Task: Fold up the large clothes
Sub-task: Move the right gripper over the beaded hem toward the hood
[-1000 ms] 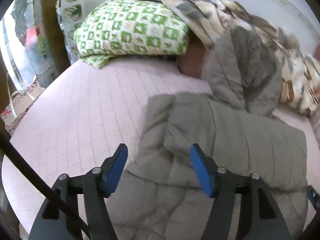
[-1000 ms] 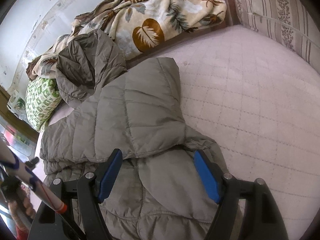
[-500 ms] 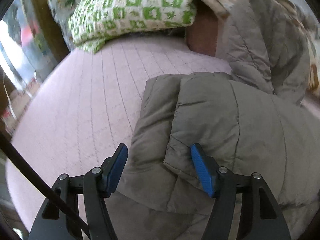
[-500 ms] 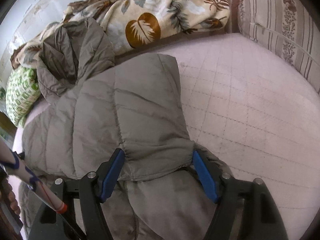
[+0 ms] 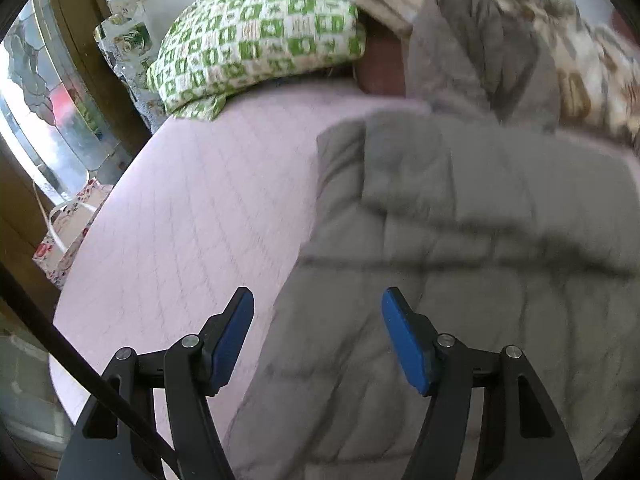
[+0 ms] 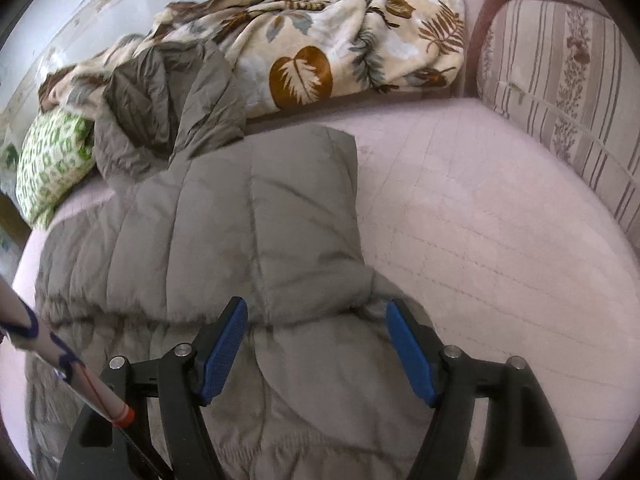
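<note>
Left wrist view: left gripper spread wide, holding nothing, over the blurred grey puffer jacket edge on the pink mattress; right wrist view: right gripper equally wide, empty, apparently straddling a folded-over sleeve.

We see jacket on mattress; blanket behind it, pillow far left, cushion right.
</note>
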`<state>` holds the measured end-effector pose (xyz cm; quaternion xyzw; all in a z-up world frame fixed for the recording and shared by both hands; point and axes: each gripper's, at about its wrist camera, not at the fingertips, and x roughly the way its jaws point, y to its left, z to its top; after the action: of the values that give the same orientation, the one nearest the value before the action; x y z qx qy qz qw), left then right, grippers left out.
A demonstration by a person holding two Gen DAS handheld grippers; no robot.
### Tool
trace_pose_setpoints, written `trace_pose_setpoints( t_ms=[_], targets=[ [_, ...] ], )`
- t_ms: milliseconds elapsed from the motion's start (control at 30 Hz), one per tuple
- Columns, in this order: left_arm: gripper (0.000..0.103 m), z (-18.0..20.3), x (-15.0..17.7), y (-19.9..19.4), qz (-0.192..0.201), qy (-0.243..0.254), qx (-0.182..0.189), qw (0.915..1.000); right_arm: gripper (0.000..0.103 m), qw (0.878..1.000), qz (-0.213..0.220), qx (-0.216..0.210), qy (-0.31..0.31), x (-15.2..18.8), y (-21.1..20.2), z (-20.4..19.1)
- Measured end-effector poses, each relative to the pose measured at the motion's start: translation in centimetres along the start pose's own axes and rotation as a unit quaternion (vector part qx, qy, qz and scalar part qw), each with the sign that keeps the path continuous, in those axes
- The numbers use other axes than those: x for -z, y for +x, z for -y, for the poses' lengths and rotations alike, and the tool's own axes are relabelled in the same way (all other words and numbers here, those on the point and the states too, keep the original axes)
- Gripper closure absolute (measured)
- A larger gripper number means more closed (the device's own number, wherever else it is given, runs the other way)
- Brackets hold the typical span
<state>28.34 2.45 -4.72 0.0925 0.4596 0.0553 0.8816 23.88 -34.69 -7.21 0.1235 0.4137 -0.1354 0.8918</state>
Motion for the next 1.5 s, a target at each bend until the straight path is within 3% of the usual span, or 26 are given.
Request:
trace_pose_setpoints(
  t_ms=[233, 467, 667, 800, 1000, 1167, 1267, 1400, 1500],
  targets=[
    [0.037, -0.5, 4.9, 0.1, -0.029, -0.021, 0.014, 0.9993, 0.026, 1.000, -0.020, 0.010, -0.019, 3.0, -0.3, -1.1],
    [0.037, 0.1, 8.1, -1.7, -0.020, -0.020, 0.031, 0.9991, 0.026, 0.999, -0.045, 0.014, -0.024, 6.2, -1.7, -2.6],
    [0.037, 1.2, 7.2, -3.7, 0.026, 0.005, 0.048, 0.9985, 0.026, 0.996, -0.065, 0.024, -0.062, 8.2, -3.4, -4.0],
    [0.037, 1.9, 5.9, -3.7, 0.033, 0.014, 0.064, 0.9973, 0.026, 0.994, -0.069, 0.022, -0.083, 8.0, -5.1, -5.0],
    [0.037, 1.5, 4.8, -2.3, 0.031, 0.000, 0.091, 0.9954, 0.026, 0.995, -0.053, 0.006, -0.089, 4.1, -7.3, -6.9],
    [0.037, 1.2, 4.1, 0.1, -0.004, -0.017, 0.109, 0.9939, 0.026, 0.997, -0.043, -0.012, -0.067, -0.9, -7.1, -9.0],
    [0.037, 1.3, 3.2, 1.2, -0.012, -0.017, 0.113, 0.9934, 0.026, 0.997, -0.025, 0.001, -0.074, -3.8, -6.2, -10.6],
    [0.037, 1.4, 1.7, 1.6, 0.013, -0.014, 0.097, 0.9951, 0.026, 0.997, -0.013, 0.021, -0.080, -7.6, -3.8, -12.2],
    [0.037, 0.7, 1.0, 2.3, 0.006, -0.036, 0.103, 0.9940, 0.026, 0.996, -0.006, 0.037, -0.084, -11.2, -1.5, -13.5]
  ],
)
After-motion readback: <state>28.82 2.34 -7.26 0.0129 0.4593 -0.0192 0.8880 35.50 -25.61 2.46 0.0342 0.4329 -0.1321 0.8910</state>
